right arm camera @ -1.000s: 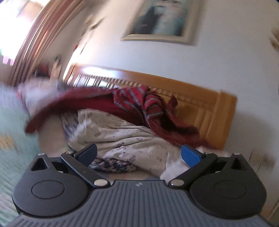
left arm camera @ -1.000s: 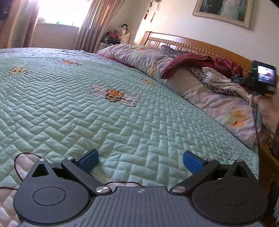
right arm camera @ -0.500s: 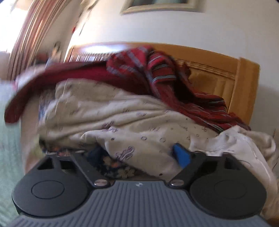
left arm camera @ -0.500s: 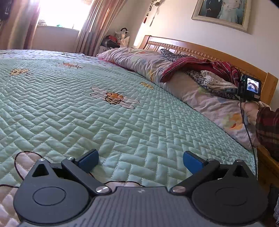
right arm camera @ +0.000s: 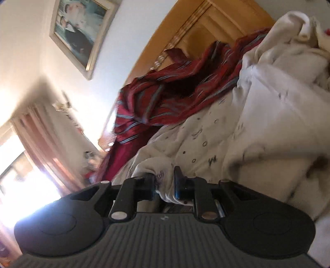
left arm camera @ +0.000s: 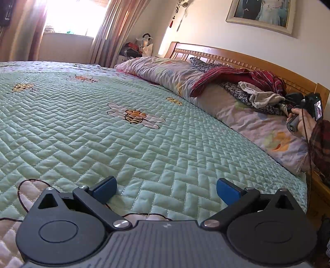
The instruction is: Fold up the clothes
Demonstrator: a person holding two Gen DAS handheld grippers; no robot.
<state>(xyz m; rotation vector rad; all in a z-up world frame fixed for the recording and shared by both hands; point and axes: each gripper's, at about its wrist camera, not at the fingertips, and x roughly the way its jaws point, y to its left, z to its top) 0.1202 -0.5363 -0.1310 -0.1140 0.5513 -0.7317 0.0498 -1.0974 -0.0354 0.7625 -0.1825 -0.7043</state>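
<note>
Lying at the near end of a heap of clothes on the long pillow [left arm camera: 243, 115] is a cream printed garment [right arm camera: 216, 144], and a fold of it is caught between the fingers of the right gripper [right arm camera: 166, 182], whose jaws have just been closing and now pinch the cloth tightly. The tool sits rolled over on its side, so the room looks tilted from its own camera. Behind the cream piece a red striped shirt [right arm camera: 156, 105] drapes up against the wooden headboard [left arm camera: 237, 59], and a dark knitted piece [left arm camera: 235, 90] pokes out from under the pile. Seen from across the bed, a hand [left arm camera: 303, 121] in a plaid sleeve [left arm camera: 321, 144] holds that gripper at the far right edge, close to the headboard. The left gripper [left arm camera: 166, 190] hovers low over the green quilt [left arm camera: 103, 134] on the near side, its blue-tipped fingers spread wide with nothing between them, well apart from the clothes. Embroidered bees [left arm camera: 135, 115] dot the quilt. A framed picture [left arm camera: 262, 14] hangs on the wall above the headboard, and curtains [left arm camera: 115, 31] flank a bright window at the far left.
</note>
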